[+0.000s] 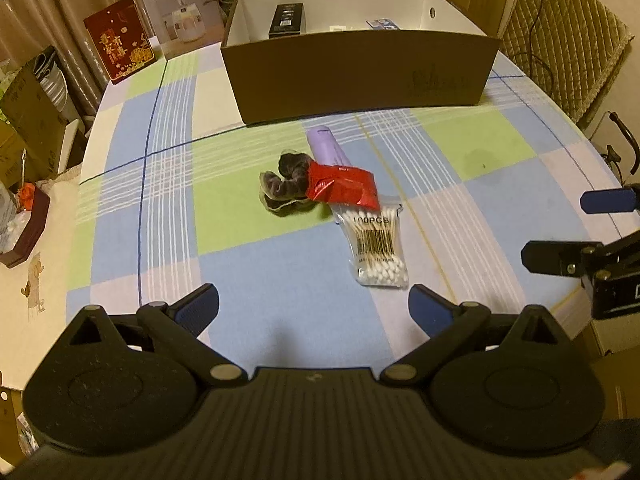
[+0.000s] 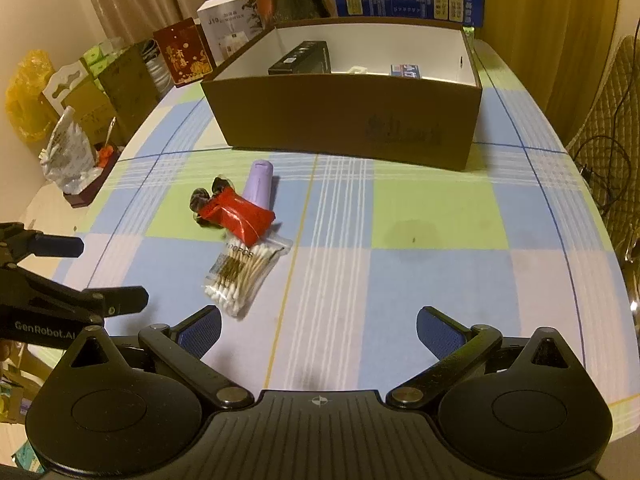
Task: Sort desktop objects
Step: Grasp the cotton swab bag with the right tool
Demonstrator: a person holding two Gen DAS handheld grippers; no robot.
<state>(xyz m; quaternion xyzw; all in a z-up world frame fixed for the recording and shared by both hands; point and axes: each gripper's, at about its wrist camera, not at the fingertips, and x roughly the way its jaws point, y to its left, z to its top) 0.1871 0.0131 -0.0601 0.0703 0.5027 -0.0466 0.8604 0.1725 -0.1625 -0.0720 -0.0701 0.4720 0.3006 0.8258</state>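
A table covered by a checked cloth [image 1: 280, 340] of blue, green and white carries a brown cardboard box [image 1: 360, 76] at its far side. Nearer lies a touching cluster: a lilac tube [image 1: 328, 146], a dark scrunchie [image 1: 286, 184], a red packet [image 1: 344, 188] and a bag of cotton swabs [image 1: 376, 246].

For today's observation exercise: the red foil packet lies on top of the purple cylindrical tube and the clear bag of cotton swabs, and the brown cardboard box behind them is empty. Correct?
Not quite. The brown cardboard box is not empty: the right wrist view shows a black box and smaller items inside. The red foil packet does lie over the purple cylindrical tube and the clear bag of cotton swabs.
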